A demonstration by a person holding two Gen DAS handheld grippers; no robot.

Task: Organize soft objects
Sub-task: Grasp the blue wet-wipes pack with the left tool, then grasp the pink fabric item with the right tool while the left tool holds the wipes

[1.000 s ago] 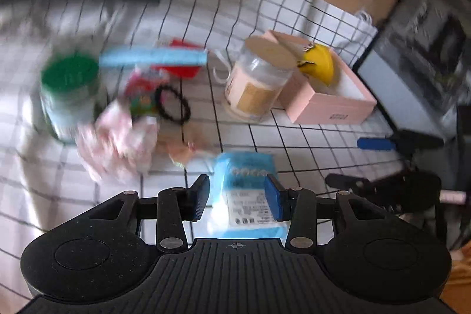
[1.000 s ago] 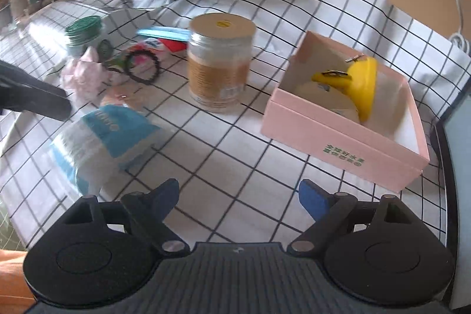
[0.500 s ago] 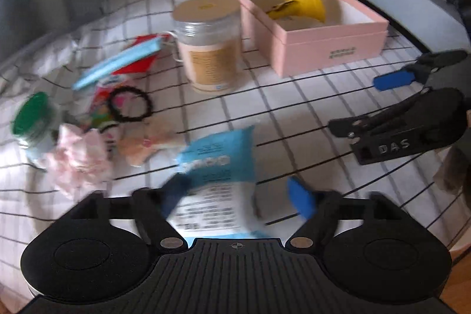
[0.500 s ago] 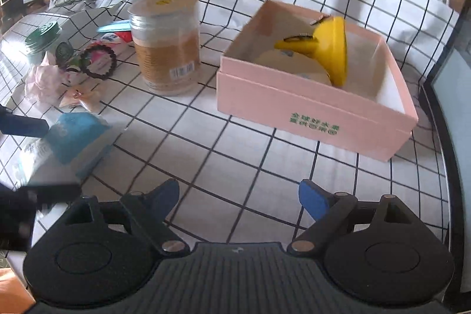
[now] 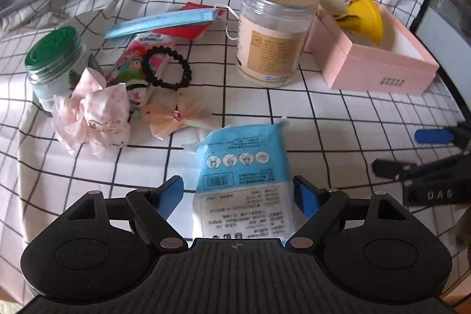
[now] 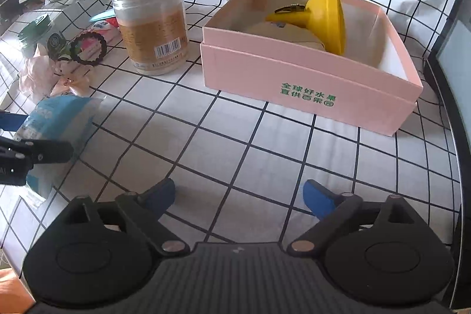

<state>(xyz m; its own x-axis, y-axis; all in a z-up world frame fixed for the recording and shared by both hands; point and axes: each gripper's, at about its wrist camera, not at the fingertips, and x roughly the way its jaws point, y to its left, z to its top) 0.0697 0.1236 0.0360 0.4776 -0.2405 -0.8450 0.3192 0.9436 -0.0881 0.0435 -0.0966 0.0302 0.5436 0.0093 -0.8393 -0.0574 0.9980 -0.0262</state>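
Observation:
A blue and white soft tissue pack (image 5: 242,172) lies on the checked cloth between the open jaws of my left gripper (image 5: 239,193), which straddle it with a gap on each side. It also shows in the right wrist view (image 6: 56,119). A pink open box (image 6: 309,78) holds a yellow soft piece (image 6: 326,16) and a beige item. It also shows in the left wrist view (image 5: 379,61). My right gripper (image 6: 240,196) is open and empty over the cloth in front of the box. A pink cloth bundle (image 5: 94,114), a peach bow (image 5: 176,116) and a blue face mask (image 5: 164,21) lie at the left.
A clear jar with a tan lid (image 5: 273,31) stands beside the box. A green-lidded jar (image 5: 54,64), a black bead bracelet (image 5: 170,68) and a cartoon packet (image 5: 138,69) lie at the left. A dark screen (image 6: 453,55) borders the right side.
My left gripper's jaws have opened from around the tissue pack, which now lies on the cloth nearer the box. My right gripper has moved closer to the pink box.

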